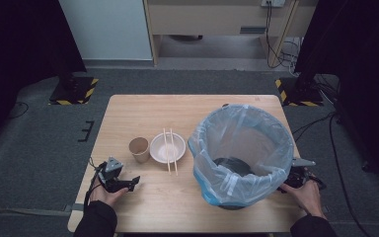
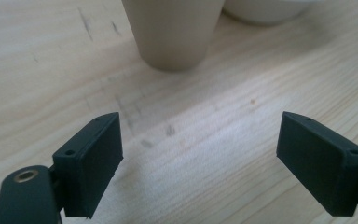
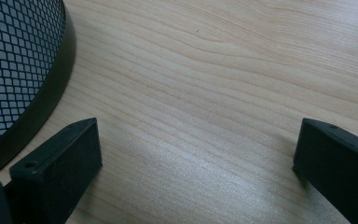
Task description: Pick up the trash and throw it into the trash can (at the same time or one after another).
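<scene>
Paper cup [image 1: 139,148] stands upright on the table [image 1: 128,111], left of centre, touching or just beside the white bowl [image 1: 167,147] on its right. Two chopsticks [image 1: 169,148] lie across that bowl. Left tool [image 1: 133,181] rests near the cup, on its near side, jaws wide apart and empty. Right tool [image 3: 196,158] sits at the near right, beside the lined mesh bin [image 1: 244,148], jaws likewise spread with nothing between them.

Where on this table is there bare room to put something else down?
The far strip of the table behind the paper cup and bowl is bare, and so is the near patch between the left gripper and the lined bin. The middle is crowded: cup, bowl with chopsticks, bin.
</scene>
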